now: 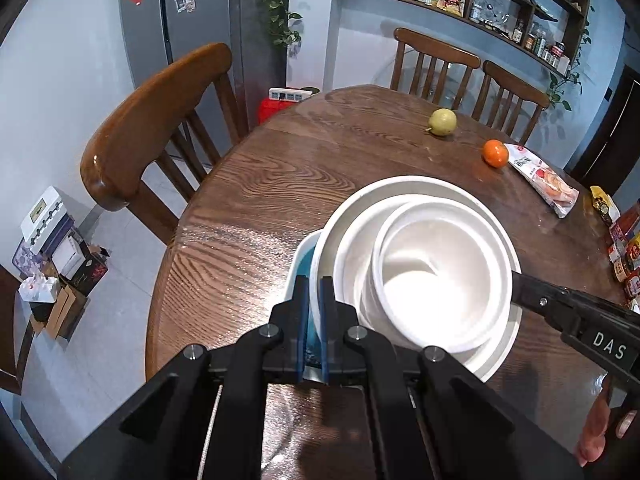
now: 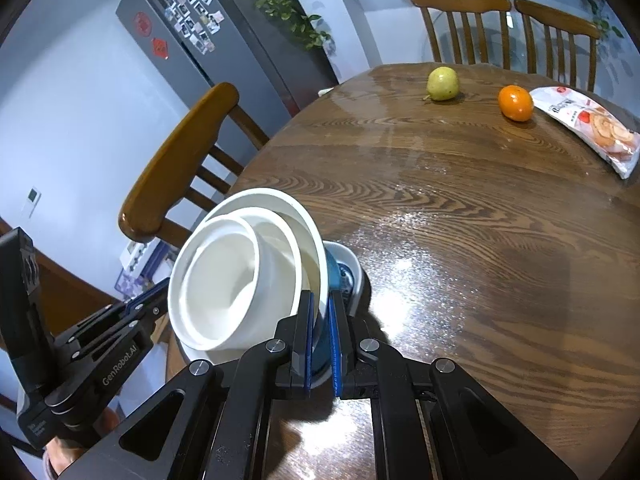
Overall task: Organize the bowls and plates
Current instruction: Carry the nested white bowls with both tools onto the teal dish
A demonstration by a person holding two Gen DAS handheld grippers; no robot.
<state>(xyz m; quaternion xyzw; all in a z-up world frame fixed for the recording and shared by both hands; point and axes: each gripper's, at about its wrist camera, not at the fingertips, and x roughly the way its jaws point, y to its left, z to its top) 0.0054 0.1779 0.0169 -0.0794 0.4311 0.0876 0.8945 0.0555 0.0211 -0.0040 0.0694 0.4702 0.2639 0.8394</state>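
Note:
A stack of white bowls (image 1: pixel 432 264) sits nested on the round wooden table (image 1: pixel 280 176), over a white plate with a blue inside (image 1: pixel 305 264). The smallest bowl (image 1: pixel 440 268) lies on top, tilted. My left gripper (image 1: pixel 314 284) is shut on the near rim of the large outer bowl. In the right wrist view the same stack (image 2: pixel 240 280) stands at the left, with the blue-and-white plate (image 2: pixel 348 268) beneath. My right gripper (image 2: pixel 322 300) is shut on the opposite rim of the large bowl, and its arm shows in the left wrist view (image 1: pixel 576 316).
A green pear (image 1: pixel 442 121), an orange (image 1: pixel 495 153) and a snack packet (image 1: pixel 544 178) lie at the table's far side. Jars and packets (image 1: pixel 626 248) line the right edge. Wooden chairs (image 1: pixel 156 120) stand around the table; a fridge (image 1: pixel 192 20) is behind.

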